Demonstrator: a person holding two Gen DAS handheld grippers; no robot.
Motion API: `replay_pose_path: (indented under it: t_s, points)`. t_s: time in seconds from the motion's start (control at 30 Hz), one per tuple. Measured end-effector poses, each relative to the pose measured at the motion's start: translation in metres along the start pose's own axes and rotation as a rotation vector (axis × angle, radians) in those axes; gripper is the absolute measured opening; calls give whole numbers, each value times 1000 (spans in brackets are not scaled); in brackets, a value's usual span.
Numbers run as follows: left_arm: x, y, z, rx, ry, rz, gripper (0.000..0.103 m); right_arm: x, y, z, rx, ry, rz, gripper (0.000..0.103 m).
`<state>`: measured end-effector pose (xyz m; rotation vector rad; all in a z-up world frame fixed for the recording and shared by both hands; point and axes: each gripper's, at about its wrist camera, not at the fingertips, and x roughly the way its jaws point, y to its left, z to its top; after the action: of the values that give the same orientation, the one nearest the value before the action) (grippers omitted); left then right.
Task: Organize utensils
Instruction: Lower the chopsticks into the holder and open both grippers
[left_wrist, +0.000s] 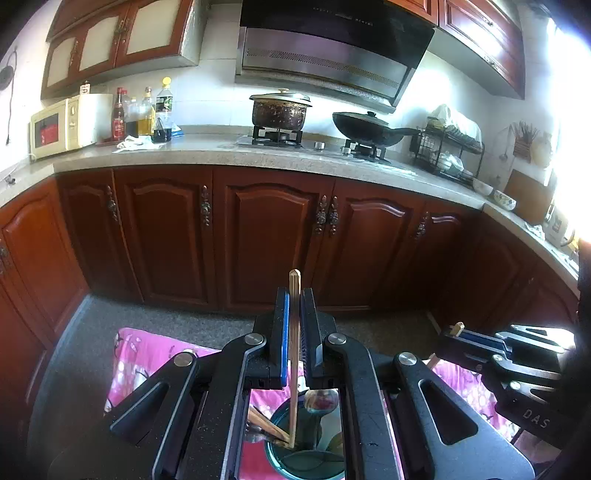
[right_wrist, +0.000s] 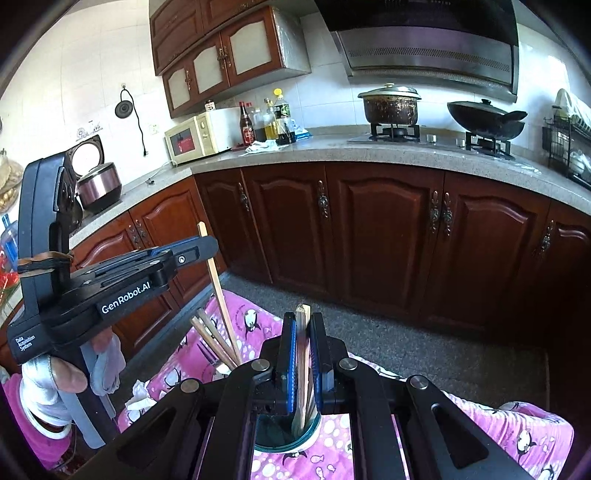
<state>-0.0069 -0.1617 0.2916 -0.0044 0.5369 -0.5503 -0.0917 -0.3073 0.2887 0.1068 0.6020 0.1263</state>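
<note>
Both grippers pinch chopsticks: left gripper (left_wrist: 294, 299), right gripper (right_wrist: 303, 325). Off-centre release over cup (right_wrist: 286, 439) could tip it; forks crowd 10 o'clock.

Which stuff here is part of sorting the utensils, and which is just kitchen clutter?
In use:
left gripper and its chopstick
right gripper and its chopstick
teal cup

Clutter:
microwave
pot
wok
bottles
</note>
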Motion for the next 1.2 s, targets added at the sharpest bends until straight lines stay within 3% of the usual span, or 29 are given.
replay_pose_path:
  t_s: [0.43,0.7,0.93,1.03,1.1,1.2]
  points:
    - [8,3,-7,-10,23,16,4,17,-1,-13,22,17,-12,6]
    - [21,3,-34,-1,88,11,4,46,1,-40,44,96,10,7]
    - [23,2,-52,-27,147,-26,5,45,-8,-43,96,83,54,9]
    - [17,4,-55,-38,155,-26,16,38,-11,-46,109,76,50,17]
    - [11,4,-57,-45,156,-30,30,34,-13,-50,120,76,49,23]
    - [1,2,-61,-41,155,-30,33,29,-15,-57,133,80,50,24]
